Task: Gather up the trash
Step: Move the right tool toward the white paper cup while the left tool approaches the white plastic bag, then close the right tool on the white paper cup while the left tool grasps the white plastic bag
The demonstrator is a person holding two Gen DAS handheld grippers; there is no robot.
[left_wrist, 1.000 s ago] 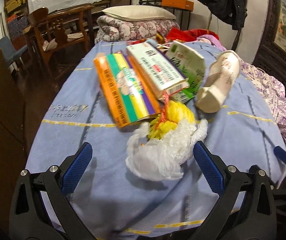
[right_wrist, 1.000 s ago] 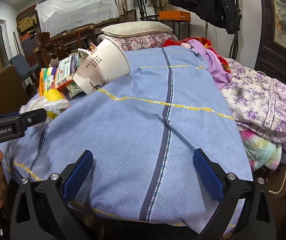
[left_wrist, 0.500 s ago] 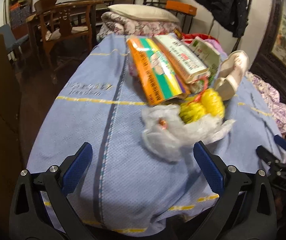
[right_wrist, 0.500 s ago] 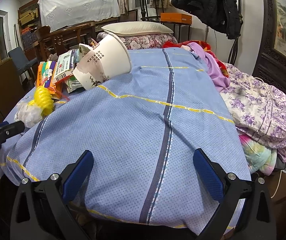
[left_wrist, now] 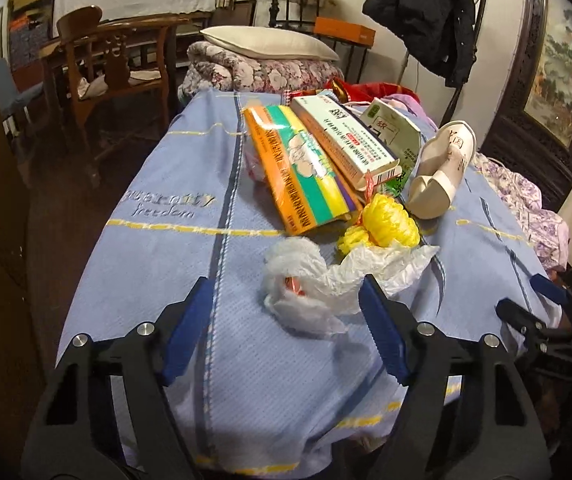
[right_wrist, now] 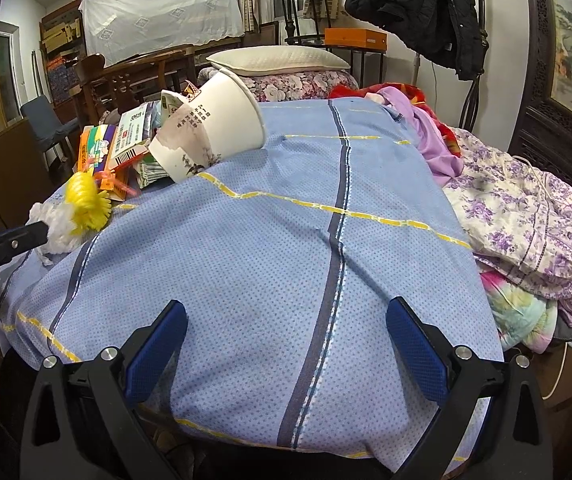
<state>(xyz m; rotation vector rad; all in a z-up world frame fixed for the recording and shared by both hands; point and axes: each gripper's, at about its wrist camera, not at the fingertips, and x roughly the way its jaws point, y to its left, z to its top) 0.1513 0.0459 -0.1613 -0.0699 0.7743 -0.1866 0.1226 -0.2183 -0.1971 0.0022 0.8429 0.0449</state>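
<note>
In the left wrist view, the left tongs (left_wrist: pixel 286 322) have just been closing, and their jaws now stand at a middling gap around the near part of one crumpled white plastic bag (left_wrist: pixel 317 284). The right pad sits against the bag's edge; the left pad is clear of it. The bag lies on the blue bedspread (left_wrist: pixel 158 264) toward the near edge of the bed. Just behind it sits one yellow plastic bag (left_wrist: pixel 385 226), bunched up. Behind that lie one striped orange packet (left_wrist: pixel 305 172), one white carton (left_wrist: pixel 345 140), one green-and-white packet (left_wrist: pixel 393 132) and one paper cup (left_wrist: pixel 441 172) tipped on its side, its inside not visible. The right tongs (left_wrist: pixel 541 304) show at the bed's right edge.

In the right wrist view, the right tongs (right_wrist: pixel 282 346) stand wide and hold nothing, over bare bedspread (right_wrist: pixel 286 248). The cup (right_wrist: pixel 210 132) lies at the far left, and the white bag (right_wrist: pixel 60 228) at the left edge.
</note>
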